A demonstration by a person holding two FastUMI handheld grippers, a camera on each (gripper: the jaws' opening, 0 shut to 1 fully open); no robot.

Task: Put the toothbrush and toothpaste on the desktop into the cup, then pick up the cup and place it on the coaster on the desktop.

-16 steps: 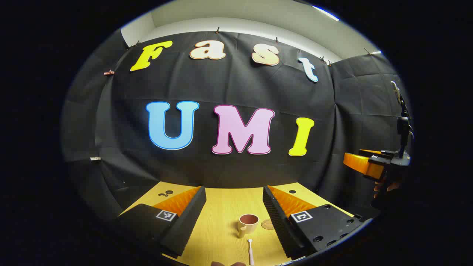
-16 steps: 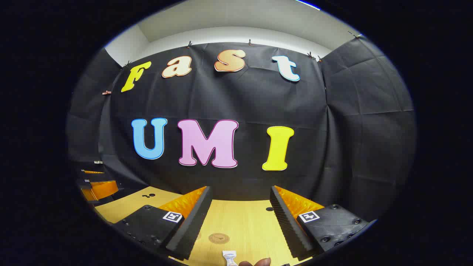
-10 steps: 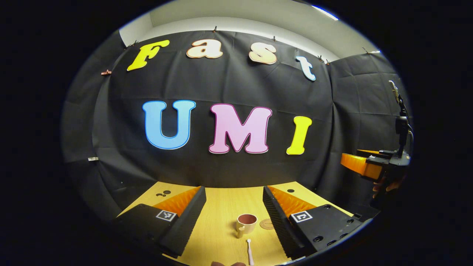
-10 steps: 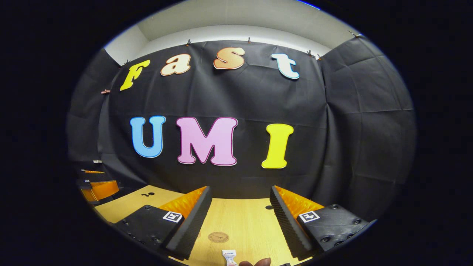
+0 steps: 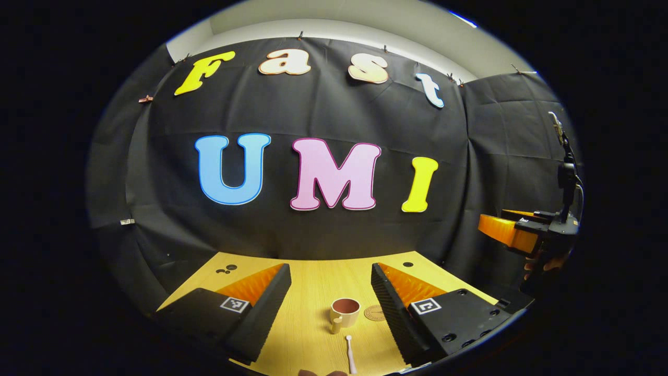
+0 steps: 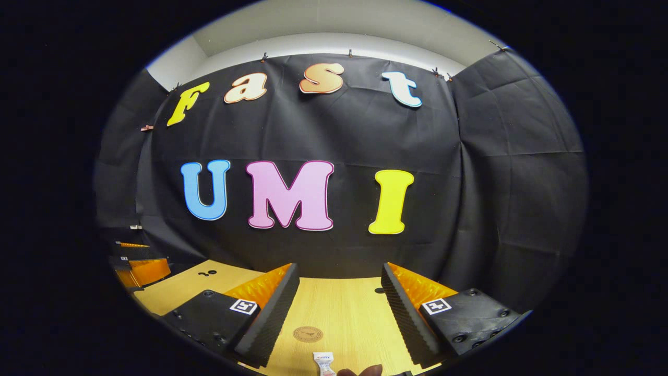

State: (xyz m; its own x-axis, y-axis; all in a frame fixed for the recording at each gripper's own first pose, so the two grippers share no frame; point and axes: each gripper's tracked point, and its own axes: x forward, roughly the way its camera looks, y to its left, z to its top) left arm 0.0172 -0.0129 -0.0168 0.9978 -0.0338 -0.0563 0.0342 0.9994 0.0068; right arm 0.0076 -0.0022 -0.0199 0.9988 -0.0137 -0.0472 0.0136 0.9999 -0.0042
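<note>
1. Broadly, the black cloth wall [image 5: 323,235] stood behind everything in both views, with a pale ceiling strip [image 6: 323,31] above it.
2. Below it lay the yellow wood-grain desktop [image 5: 308,334], with small dark holes near its far edge.
3. The left gripper [image 5: 330,305] hovered above the desktop in the left gripper view, its two fingers spread wide with nothing between them but open air — the cup and toothbrush sat on the wood far below that gap.
4. The right gripper [image 6: 338,313] showed the same wide spread in the right gripper view, holding nothing; in the left gripper view it appeared far off at the right edge [image 5: 514,237], raised above the desktop, with part of a hand [image 5: 543,263] under it.
5. The cup [image 5: 344,312] stood upright on the desktop, tan outside and reddish-brown inside, handle toward the camera; nothing visible inside it.
6. The coaster [image 5: 374,313], a flat round brown disc, lay just right of the cup, partly hidden by the left gripper's right finger; in the right gripper view [image 6: 308,334] it lay bare.
7. The toothbrush [image 5: 349,355] lay flat just nearer than the cup, apart from it.
8. The toothpaste [image 6: 323,362] — a small white tube — lay nearer than the coaster, at the lower edge of the right gripper view.
</note>
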